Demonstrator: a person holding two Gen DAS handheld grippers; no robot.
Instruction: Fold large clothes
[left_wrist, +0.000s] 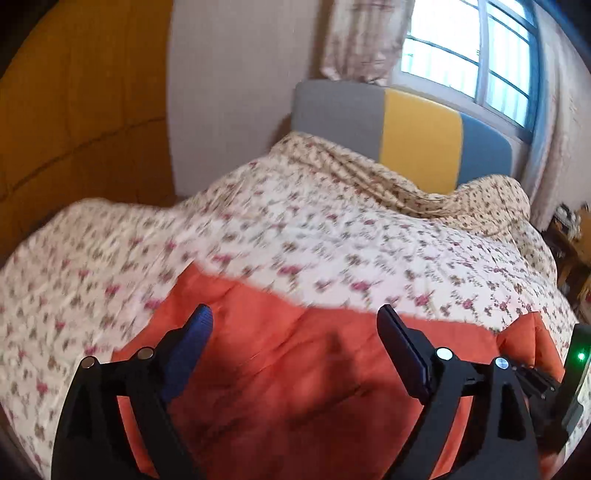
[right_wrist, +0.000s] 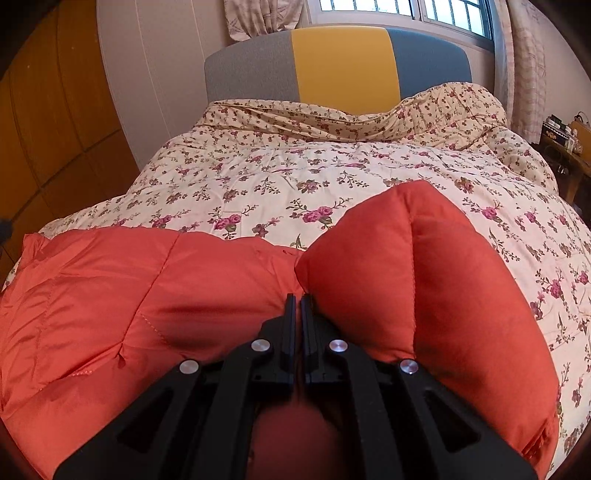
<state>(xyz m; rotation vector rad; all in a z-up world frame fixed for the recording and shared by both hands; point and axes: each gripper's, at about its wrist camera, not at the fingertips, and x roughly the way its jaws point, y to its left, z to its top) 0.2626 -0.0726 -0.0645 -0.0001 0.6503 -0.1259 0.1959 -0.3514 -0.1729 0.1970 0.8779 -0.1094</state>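
Note:
An orange-red padded garment (right_wrist: 122, 291) lies spread on a floral quilt on the bed. My right gripper (right_wrist: 298, 301) is shut on a fold of this garment, and a puffy part of it (right_wrist: 413, 273) bulges up to the right of the jaws. In the left wrist view the same garment (left_wrist: 295, 369) fills the foreground. My left gripper (left_wrist: 295, 317) is open above it, with its blue-padded fingers (left_wrist: 195, 332) wide apart and nothing between them.
The floral quilt (right_wrist: 295, 173) covers the bed up to a grey, yellow and blue headboard (right_wrist: 340, 62). A wooden wardrobe (left_wrist: 74, 110) stands at the left. A window with curtains (left_wrist: 461, 48) is behind the headboard. A cluttered side table (right_wrist: 565, 136) is at the right.

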